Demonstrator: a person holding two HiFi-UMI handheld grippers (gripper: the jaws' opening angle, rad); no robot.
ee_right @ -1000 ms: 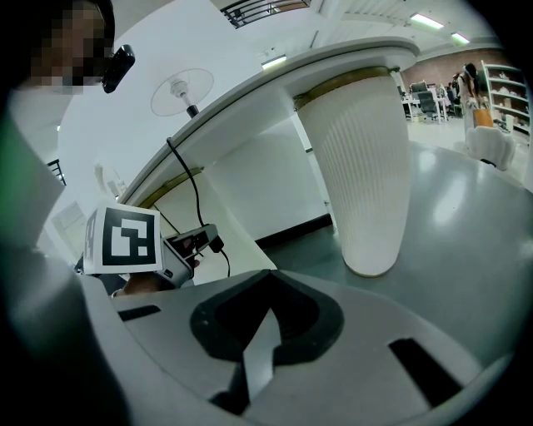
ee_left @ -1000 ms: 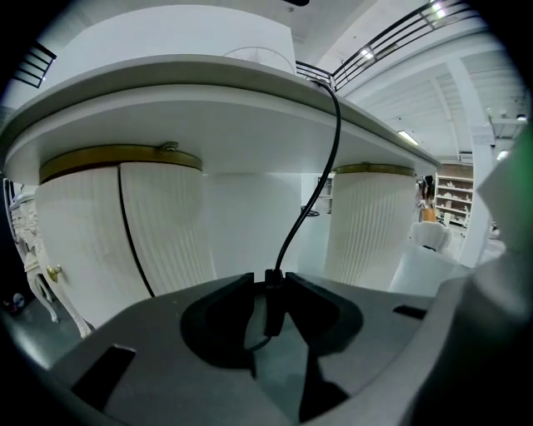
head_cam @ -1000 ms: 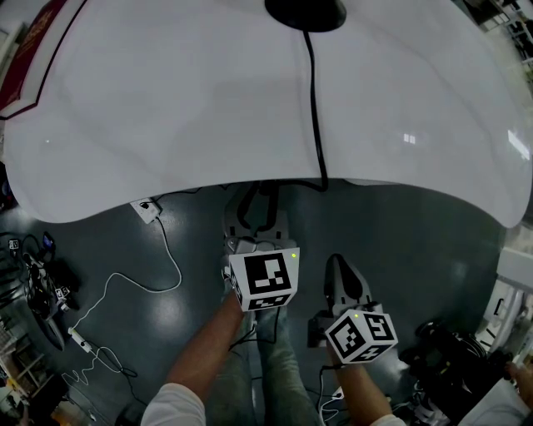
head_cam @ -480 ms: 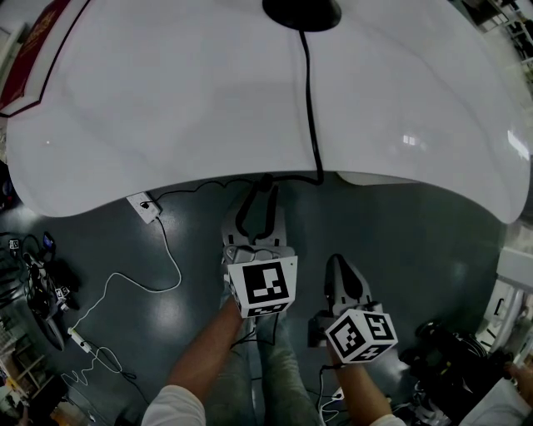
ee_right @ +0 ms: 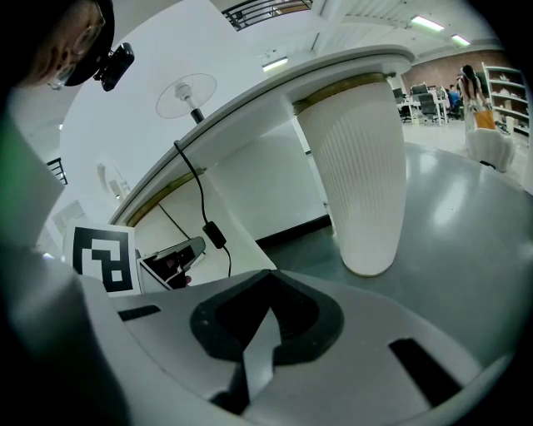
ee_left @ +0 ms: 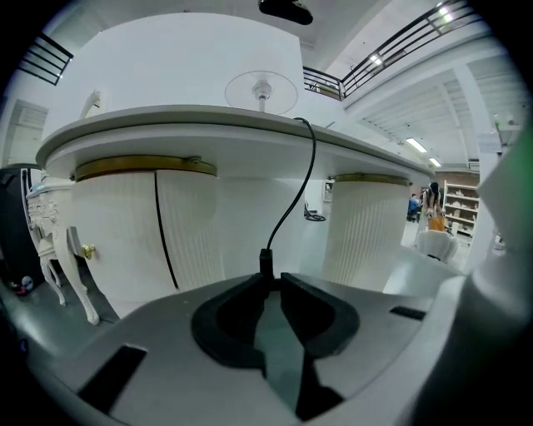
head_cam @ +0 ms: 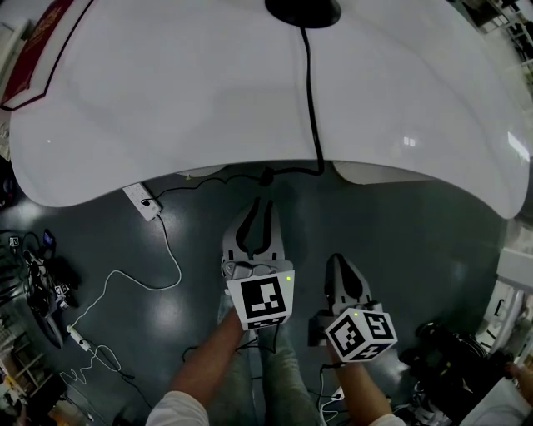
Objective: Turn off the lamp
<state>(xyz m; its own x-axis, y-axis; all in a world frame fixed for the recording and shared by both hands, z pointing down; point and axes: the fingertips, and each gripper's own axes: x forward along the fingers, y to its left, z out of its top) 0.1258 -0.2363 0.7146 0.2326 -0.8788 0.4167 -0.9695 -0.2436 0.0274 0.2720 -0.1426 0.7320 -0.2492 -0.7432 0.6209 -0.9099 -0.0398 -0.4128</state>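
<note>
- The lamp (head_cam: 302, 10) shows only as a dark round base at the far edge of the white surface (head_cam: 166, 100), well apart from both pairs of tongs.
- Its black cord (head_cam: 312, 91) runs across the surface toward the person and drops over the near edge. It then trails left below the rim to a small black switch (head_cam: 266, 176) hanging on the line.
- The left tongs (head_cam: 261, 206) are held low in front of the surface, pointing up and forward at the switch. In the head view the switch hangs just beyond their tips, in line with them but not between them.
- In the left gripper view the left tongs (ee_left: 272, 279) have just been closing and stand nearly together, a thin gap left at the tips. Nothing is caught in that gap, and the switch (ee_left: 266, 261) sits right above and past the tips with the cord climbing from it to the rim.
- The right tongs (head_cam: 341, 265) hang lower and to the right, nearer the person, well clear of the cord.
- In the right gripper view the right tongs (ee_right: 271, 279) are clenched tip to tip on nothing. The switch (ee_right: 214, 235) shows off to their left, near the left tongs.
- Past the switch the cord goes on left to a white socket block (head_cam: 143, 200) on the grey floor (head_cam: 416, 241).
- A thin white cable (head_cam: 158, 258) winds away from the block.
- Ribbed white pedestals (ee_left: 366, 225) hold up the surface — one stands right of the cord in the left gripper view.
</note>
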